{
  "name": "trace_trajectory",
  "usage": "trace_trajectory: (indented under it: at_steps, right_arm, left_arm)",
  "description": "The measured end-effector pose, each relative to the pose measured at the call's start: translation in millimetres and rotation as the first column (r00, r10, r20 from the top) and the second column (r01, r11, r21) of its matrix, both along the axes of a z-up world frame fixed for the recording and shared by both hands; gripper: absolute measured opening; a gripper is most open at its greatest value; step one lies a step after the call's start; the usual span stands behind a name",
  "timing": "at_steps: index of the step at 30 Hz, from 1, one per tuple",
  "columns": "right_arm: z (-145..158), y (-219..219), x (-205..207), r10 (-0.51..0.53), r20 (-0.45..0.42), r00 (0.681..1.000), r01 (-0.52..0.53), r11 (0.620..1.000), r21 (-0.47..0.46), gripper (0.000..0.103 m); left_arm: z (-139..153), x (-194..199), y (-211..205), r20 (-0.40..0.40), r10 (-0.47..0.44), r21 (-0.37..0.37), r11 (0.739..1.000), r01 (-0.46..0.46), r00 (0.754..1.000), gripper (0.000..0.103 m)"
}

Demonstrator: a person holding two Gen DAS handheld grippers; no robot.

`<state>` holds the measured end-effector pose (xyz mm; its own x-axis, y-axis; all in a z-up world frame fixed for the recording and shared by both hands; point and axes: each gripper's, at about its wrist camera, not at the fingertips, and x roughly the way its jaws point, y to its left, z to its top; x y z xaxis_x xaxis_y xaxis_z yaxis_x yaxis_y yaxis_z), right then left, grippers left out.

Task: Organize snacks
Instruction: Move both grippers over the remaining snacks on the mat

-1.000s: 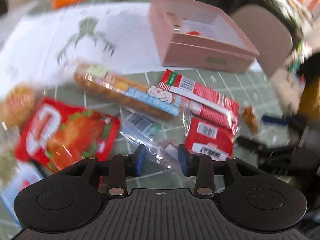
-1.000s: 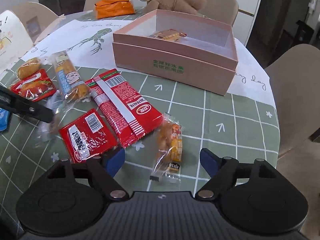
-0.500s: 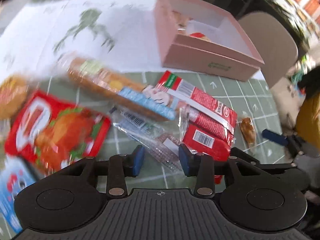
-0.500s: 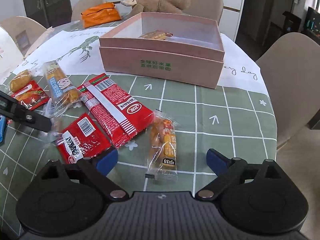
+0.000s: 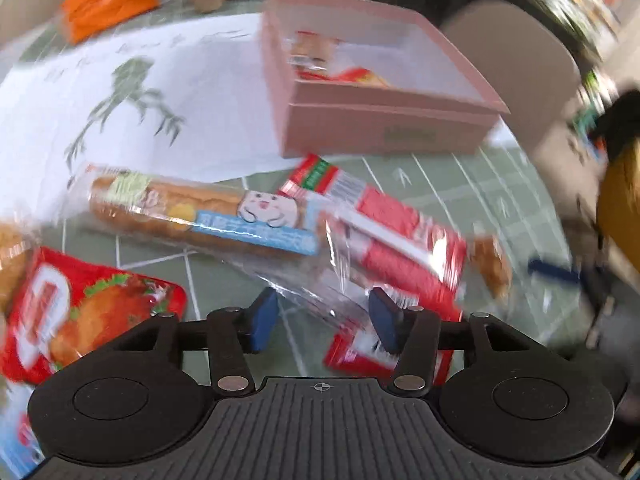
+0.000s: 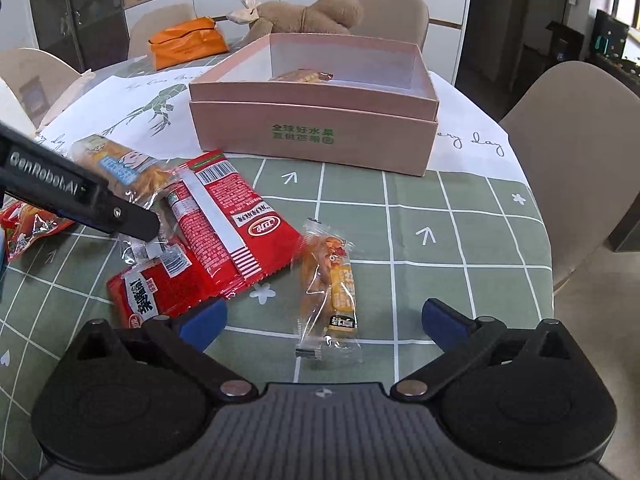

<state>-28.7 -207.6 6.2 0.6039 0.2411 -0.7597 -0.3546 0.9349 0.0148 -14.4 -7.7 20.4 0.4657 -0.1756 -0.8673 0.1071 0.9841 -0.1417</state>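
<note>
Right gripper (image 6: 322, 314) gapes wide, empty — the orange snack packet (image 6: 329, 288) lies directly ahead between its fingers, lengthwise — left gripper (image 5: 322, 318), narrowly parted over a clear wrapper (image 5: 316, 292), sits farther off.

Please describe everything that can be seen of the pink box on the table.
The pink box looks like cardboard, rectangular, open at the top, with a white inside. A seam runs around its wall, and green printed characters mark the near side. It stands upright, partly on the white paper sheet, partly on the green checked tablecloth. At least one wrapped snack lies inside. Neither gripper touches it.
</note>
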Motion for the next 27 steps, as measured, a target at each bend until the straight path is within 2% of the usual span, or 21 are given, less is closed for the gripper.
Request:
trace_trajectory:
  at_steps: [3,4,6,7,10,12,15,17,20,23,26,27]
  right_arm:
    - [1.1,-1.8,-1.6,0.023,-0.011,1.000,-0.023,1.000,-0.008,0.103]
    - [1.7,-2.2,-2.0,0.034,-0.014,0.999,-0.034,0.999,-0.015,0.103]
    - [3.2,-3.5,-4.8,0.057,-0.015,0.998,-0.058,0.998,-0.034,0.103]
    - [3.8,-3.7,-6.2,0.067,-0.012,0.998,-0.067,0.997,-0.044,0.103]
    - [8.7,-0.1,-8.9,0.105,-0.014,0.994,-0.105,0.990,-0.097,0.103]
    - [17.7,5.6,-10.1,0.157,-0.010,0.987,-0.157,0.980,-0.124,0.092]
    - [38.8,15.6,-11.6,0.245,0.036,0.969,-0.241,0.966,-0.091,0.093]
    - [50.8,25.7,-5.9,0.297,0.027,0.954,-0.296,0.954,-0.047,0.093]
    - [63.8,46.0,6.3,0.354,0.005,0.935,-0.354,0.935,0.025,0.093]
    - [70.6,76.3,16.5,0.423,-0.023,0.906,-0.418,0.902,0.103,0.093]
    - [73.1,123.9,21.1,0.549,-0.039,0.835,-0.537,0.828,0.164,0.093]
    - [71.4,143.6,20.0,0.590,-0.040,0.806,-0.577,0.799,0.169,0.093]
  left_arm:
    - [0.9,-17.5,7.8,0.027,-0.044,0.047,0.998,0.043,0.999,0.051]
    - [0.9,-23.8,14.5,0.031,-0.035,0.061,0.998,0.033,0.999,0.049]
    - [1.7,-34.8,29.9,0.034,0.001,0.080,0.997,-0.004,0.999,0.036]
    - [2.2,-39.2,38.9,0.029,0.023,0.079,0.997,-0.026,0.999,0.035]
    - [5.5,-51.6,71.2,-0.007,0.110,-0.029,0.994,-0.110,0.994,0.033]
    - [11.1,-62.5,88.7,0.004,0.162,-0.107,0.981,-0.161,0.987,0.033]
    - [21.9,-76.4,103.2,0.039,0.205,-0.177,0.965,-0.195,0.978,0.033]
    - [33.0,-89.5,113.7,0.069,0.250,-0.208,0.950,-0.231,0.966,0.034]
    - [44.9,-109.9,134.7,0.099,0.354,-0.223,0.919,-0.326,0.930,0.034]
    - [44.0,-128.5,166.6,0.092,0.494,-0.213,0.858,-0.468,0.864,0.034]
    - [38.1,-148.0,192.4,0.064,0.614,-0.231,0.776,-0.586,0.787,0.034]
    - [37.0,-152.7,198.2,0.060,0.632,-0.240,0.760,-0.604,0.772,0.034]
